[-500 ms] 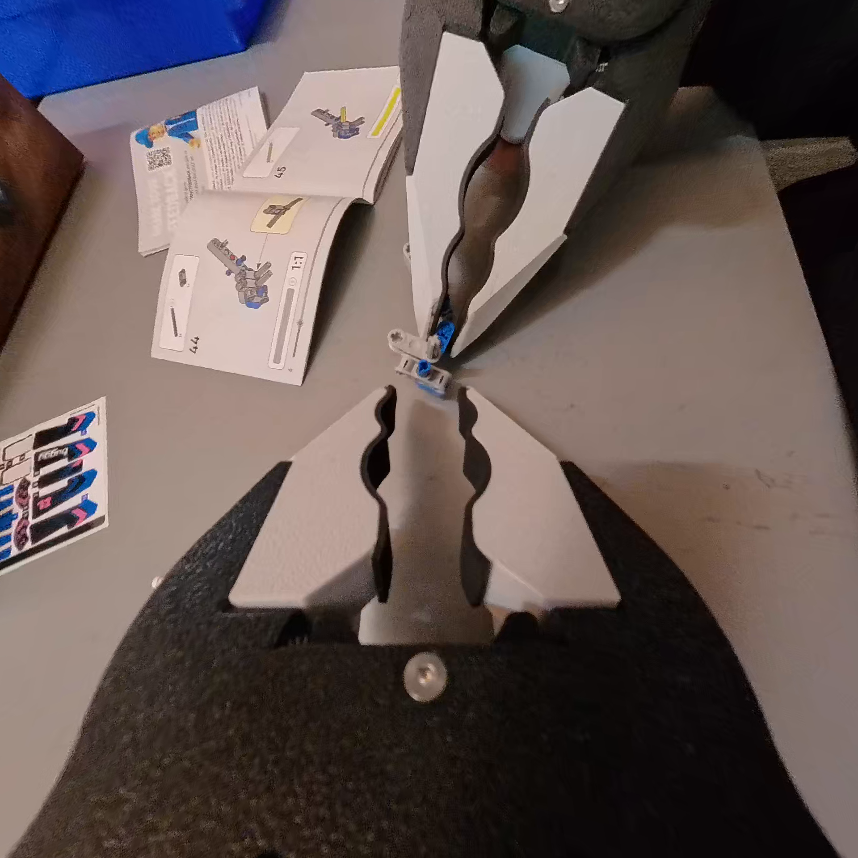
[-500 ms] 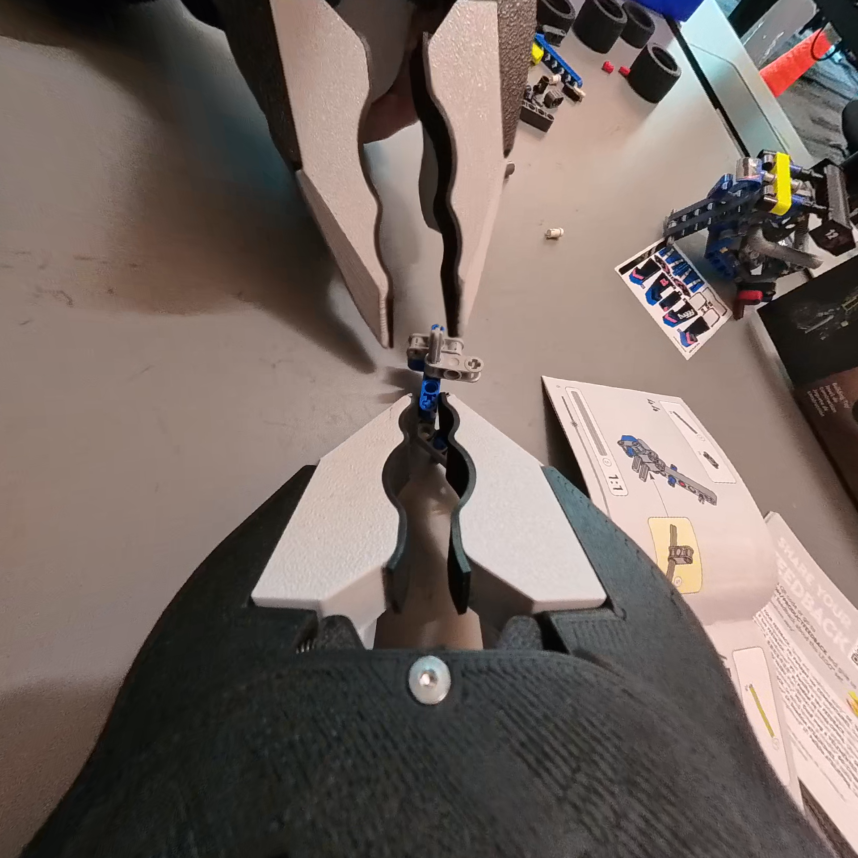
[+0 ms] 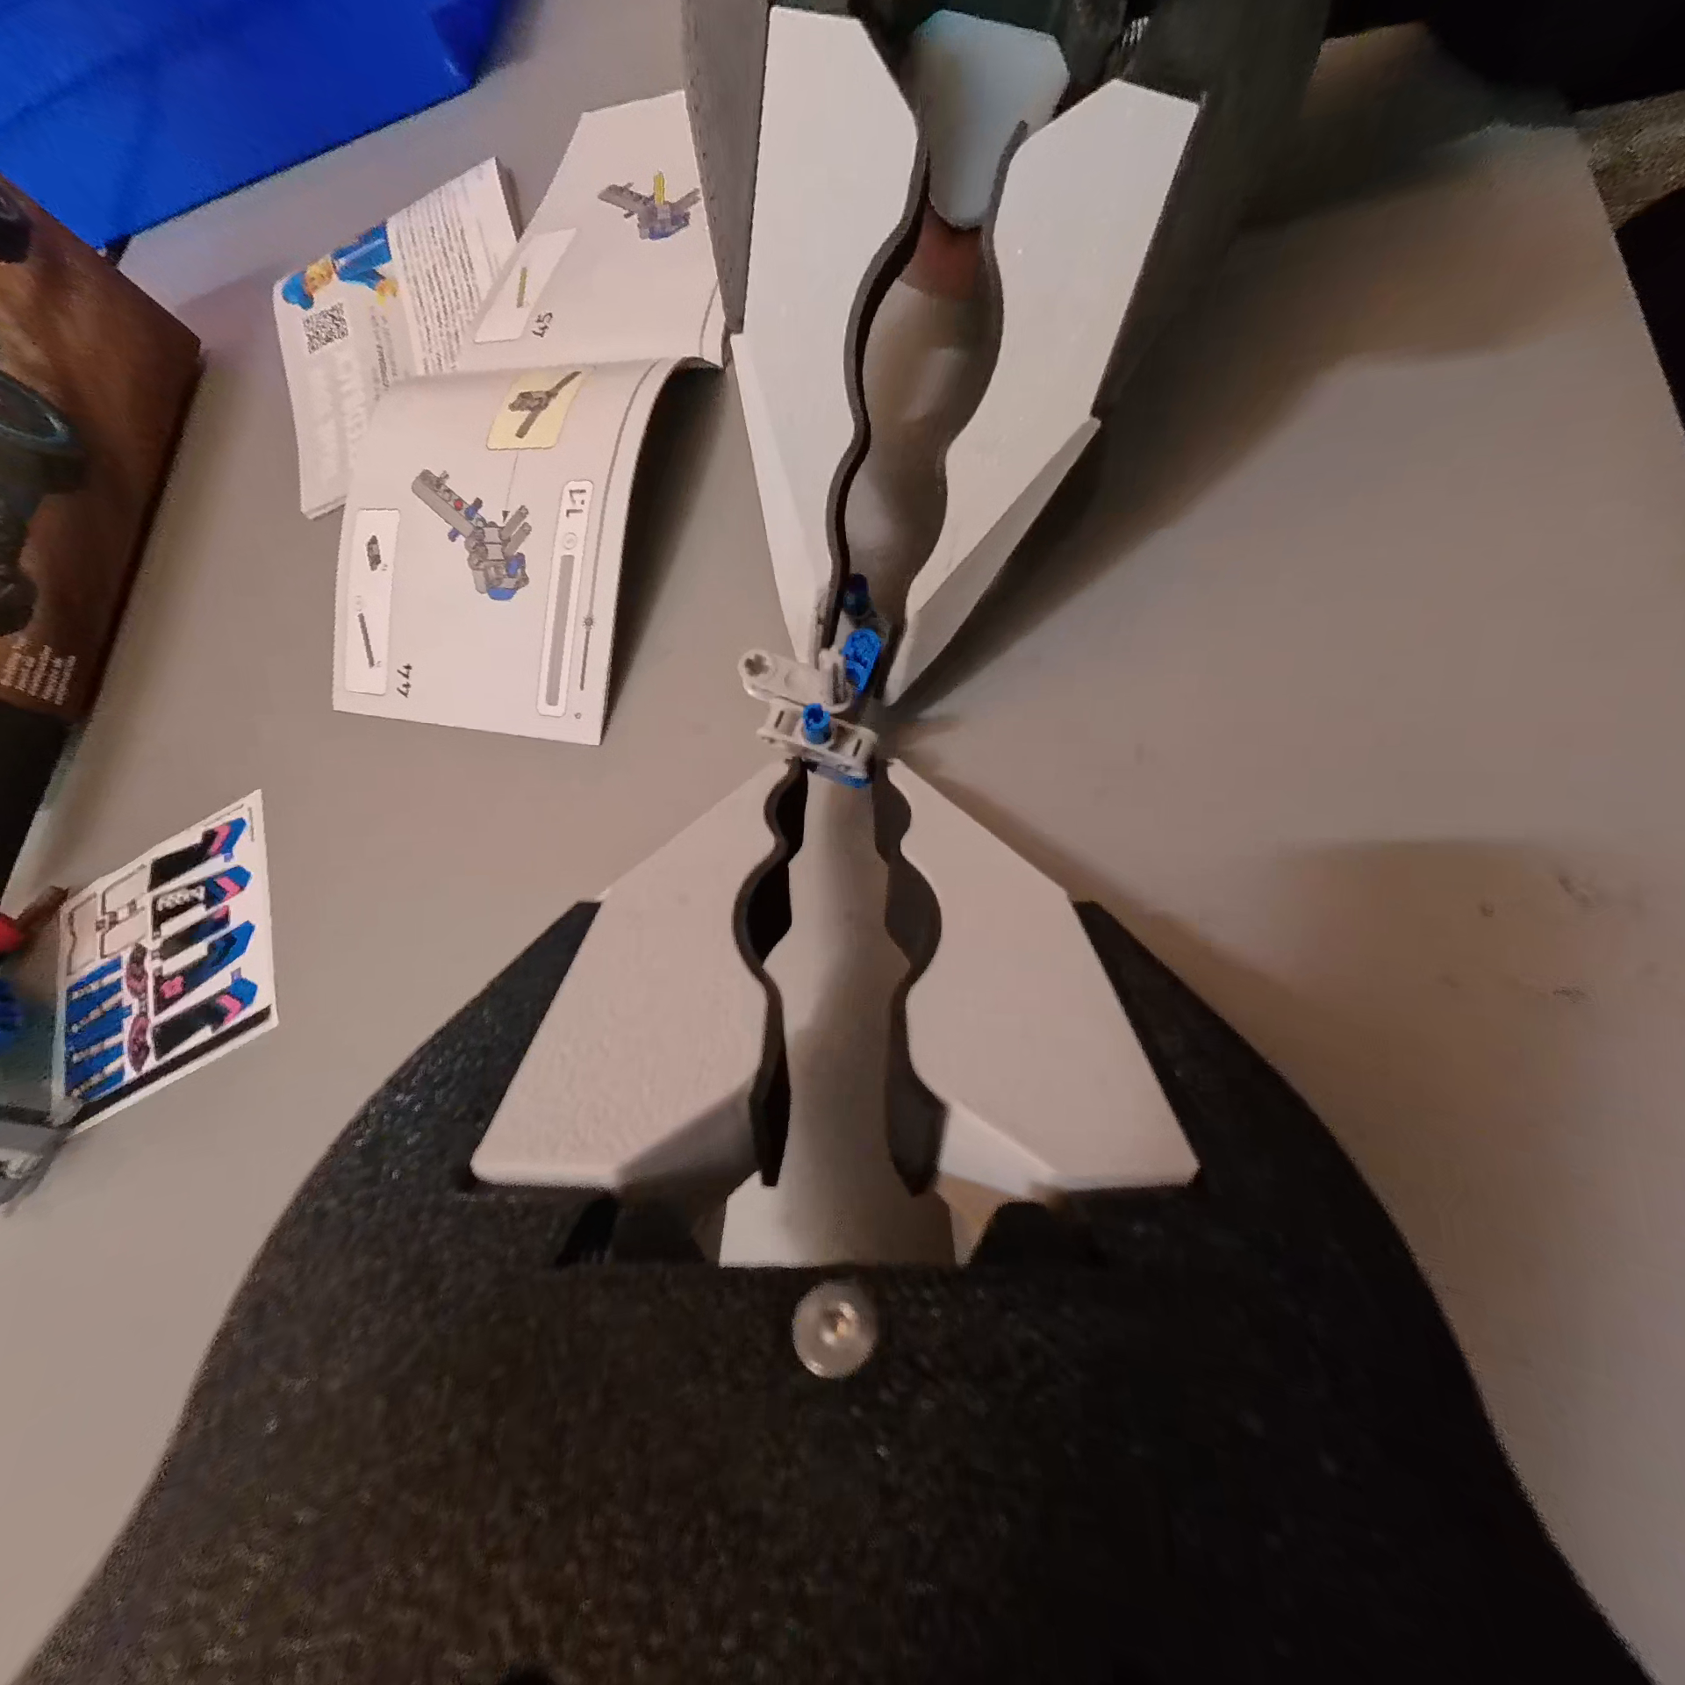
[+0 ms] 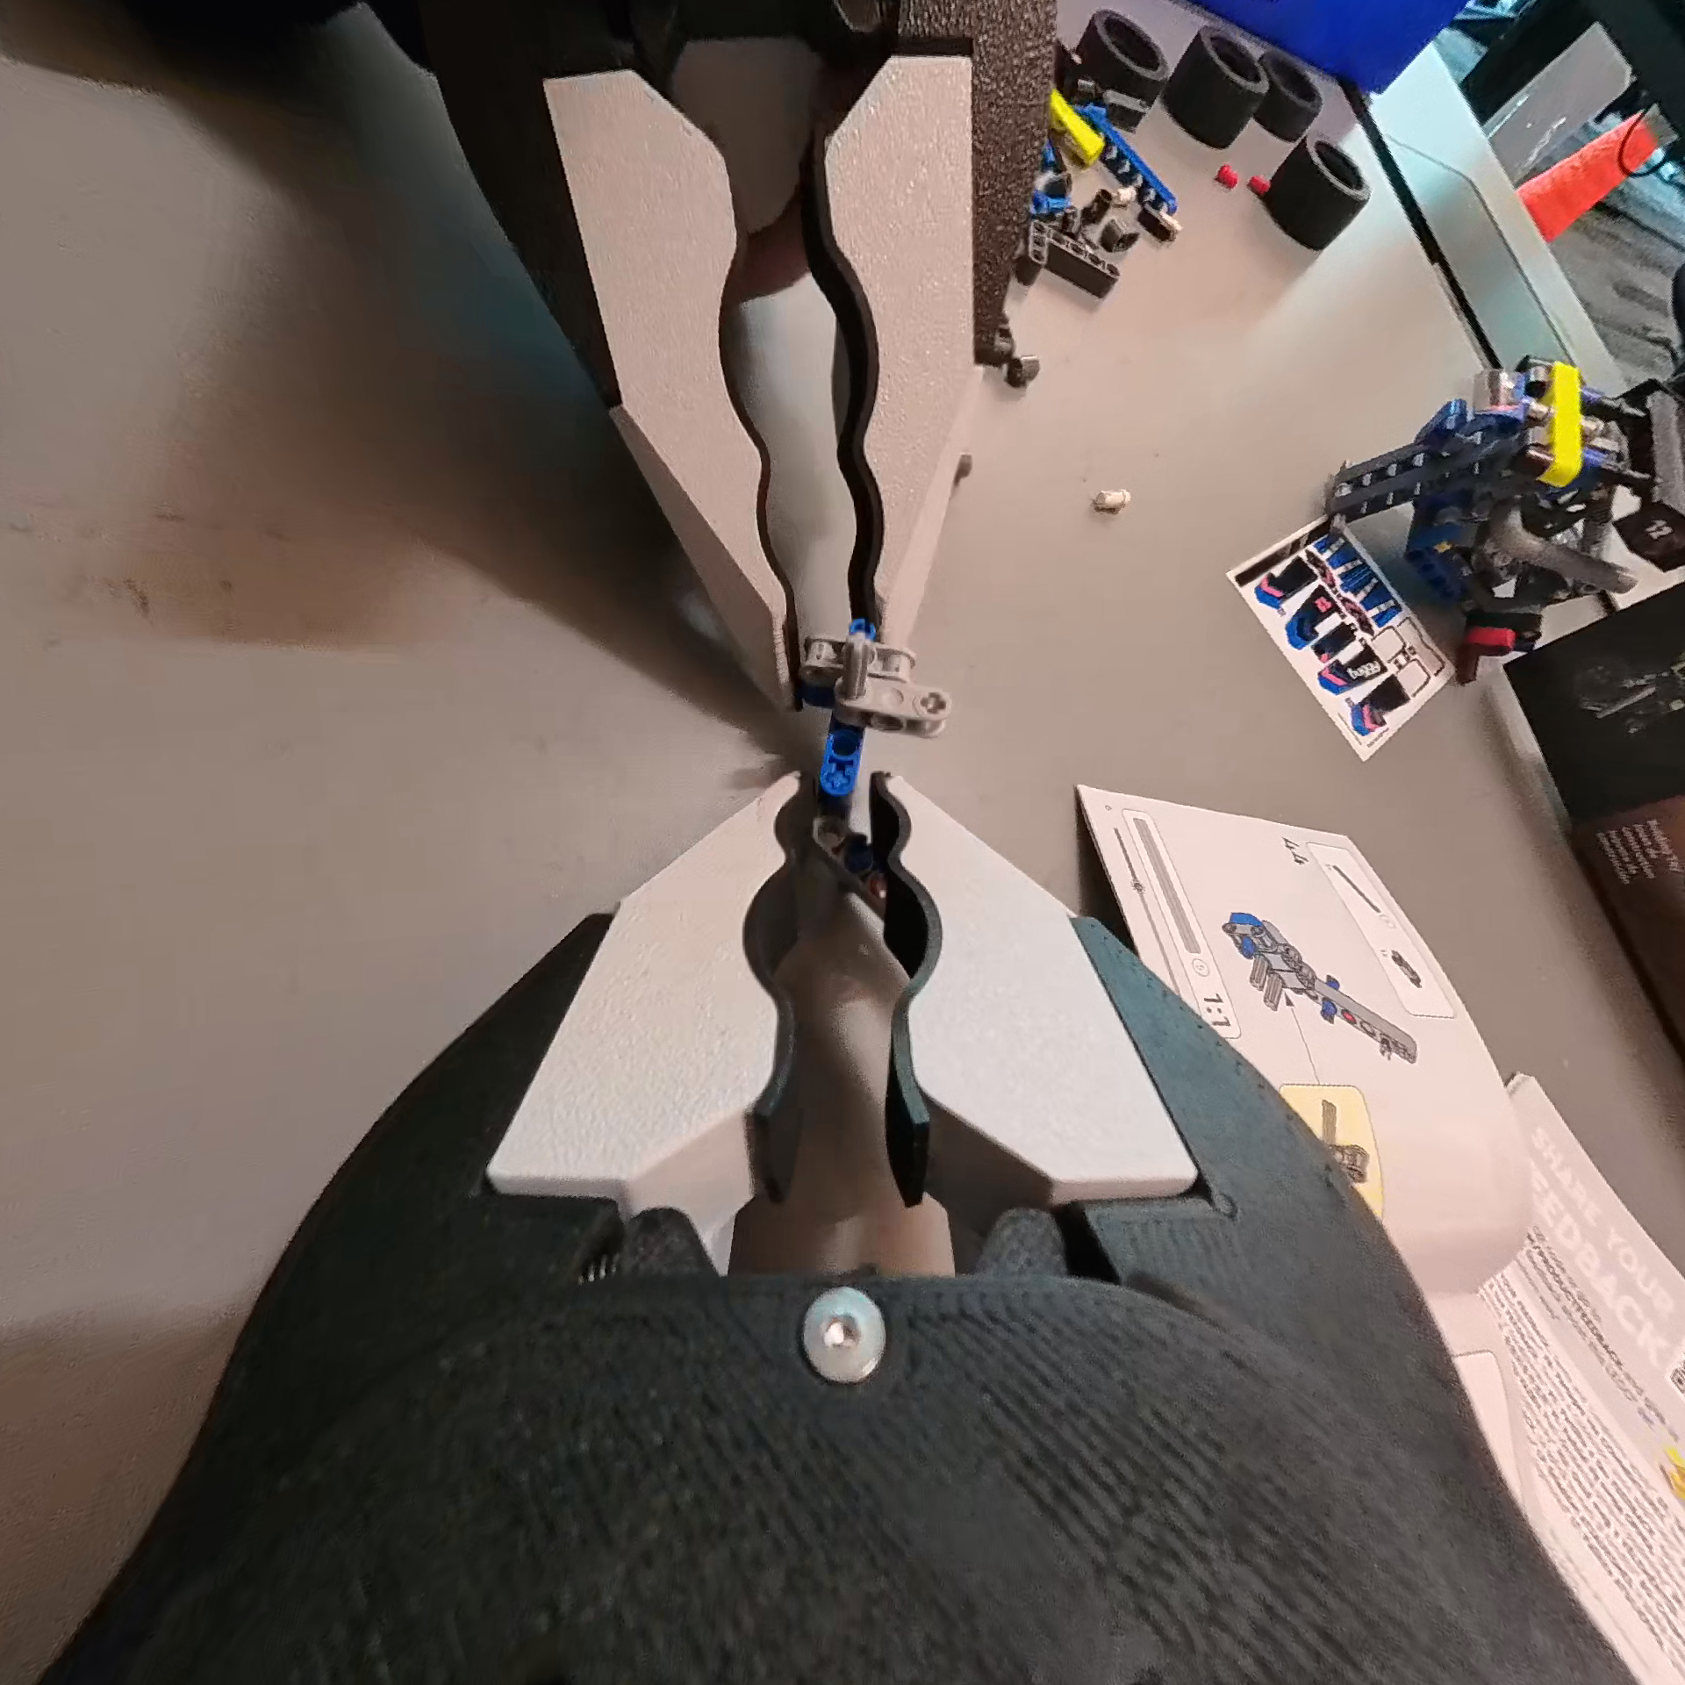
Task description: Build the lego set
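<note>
My right gripper (image 4: 834, 782) pinches the blue-and-grey lego assembly (image 4: 852, 707) above the tabletop (image 4: 365, 729); at twelve o'clock, my left gripper (image 3: 834, 775) has its fingers narrowly spread around the assembly's far end.

A grey counter (image 4: 273, 821) carries everything. On it an open instruction booklet (image 3: 474, 584) lies with one page arched up, a sticker sheet (image 3: 164, 957) near it — both also in the right wrist view. Farther off stand four black tyres (image 4: 1213, 82), a scatter of small loose pieces (image 4: 1094, 210), one tiny pale pin (image 4: 1111, 498) lying alone, and a partly built blue-and-black model (image 4: 1495, 511) just beside the sticker sheet — a dark box (image 3: 64, 456) at the counter's edge.
</note>
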The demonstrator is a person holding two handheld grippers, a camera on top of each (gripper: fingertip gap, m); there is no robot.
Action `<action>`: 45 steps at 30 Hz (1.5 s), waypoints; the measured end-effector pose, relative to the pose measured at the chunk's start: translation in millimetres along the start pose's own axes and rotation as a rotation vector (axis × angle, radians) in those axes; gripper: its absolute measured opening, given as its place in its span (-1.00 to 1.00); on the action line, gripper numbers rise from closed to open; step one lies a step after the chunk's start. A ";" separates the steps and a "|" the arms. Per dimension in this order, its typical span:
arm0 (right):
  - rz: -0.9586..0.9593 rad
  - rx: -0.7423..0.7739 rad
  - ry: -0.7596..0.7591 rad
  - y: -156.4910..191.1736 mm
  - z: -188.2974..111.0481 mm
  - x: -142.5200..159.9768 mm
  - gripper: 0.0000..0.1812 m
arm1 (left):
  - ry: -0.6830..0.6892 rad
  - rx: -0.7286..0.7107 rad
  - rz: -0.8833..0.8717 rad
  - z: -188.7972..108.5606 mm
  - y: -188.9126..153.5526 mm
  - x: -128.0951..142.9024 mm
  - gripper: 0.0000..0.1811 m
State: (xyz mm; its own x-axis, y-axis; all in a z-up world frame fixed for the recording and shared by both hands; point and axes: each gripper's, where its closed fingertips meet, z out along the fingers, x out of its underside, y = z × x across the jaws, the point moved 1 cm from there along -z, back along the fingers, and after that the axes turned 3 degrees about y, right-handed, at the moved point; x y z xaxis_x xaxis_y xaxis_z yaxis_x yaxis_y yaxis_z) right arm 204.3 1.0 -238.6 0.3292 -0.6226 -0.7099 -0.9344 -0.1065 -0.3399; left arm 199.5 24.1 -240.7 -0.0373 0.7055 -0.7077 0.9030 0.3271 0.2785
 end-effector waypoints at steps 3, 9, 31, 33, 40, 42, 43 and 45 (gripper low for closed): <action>-0.014 0.014 0.004 0.2 2.9 -1.5 -0.88 | 0.017 -0.014 -0.005 -2.0 0.8 4.5 -0.88; -0.054 0.042 0.008 0.1 11.9 -8.0 -0.88 | 0.064 0.000 -0.056 -7.1 0.0 15.6 -0.88; -0.110 -0.043 -0.004 10.4 41.8 -36.3 -0.88 | 0.036 -0.016 -0.096 -36.8 -1.5 36.5 -0.76; -0.113 -0.039 -0.001 10.5 43.4 -37.5 -0.89 | 0.040 -0.020 -0.093 -37.6 -0.6 38.2 -0.76; -0.127 -0.064 -0.029 15.3 47.5 -44.4 -0.90 | 0.056 -0.030 -0.079 -43.0 -4.0 44.4 -0.75; -0.142 -0.055 -0.035 15.1 49.2 -46.5 -0.89 | 0.056 -0.040 -0.085 -45.4 -4.1 46.1 -0.76; -0.160 -0.048 -0.035 15.3 49.9 -47.2 -0.89 | 0.058 -0.039 -0.091 -46.3 -5.0 47.0 -0.76; -0.201 -0.035 -0.035 16.1 50.9 -48.4 -0.89 | 0.051 -0.026 -0.102 -48.9 -8.1 47.1 -0.71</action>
State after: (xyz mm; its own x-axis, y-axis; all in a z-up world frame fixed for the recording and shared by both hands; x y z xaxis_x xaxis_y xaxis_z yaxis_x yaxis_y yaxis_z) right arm 180.2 68.8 -241.1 0.5137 -0.5585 -0.6513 -0.8532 -0.2531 -0.4560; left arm 169.5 85.4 -244.5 -0.1509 0.6989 -0.6991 0.8822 0.4143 0.2238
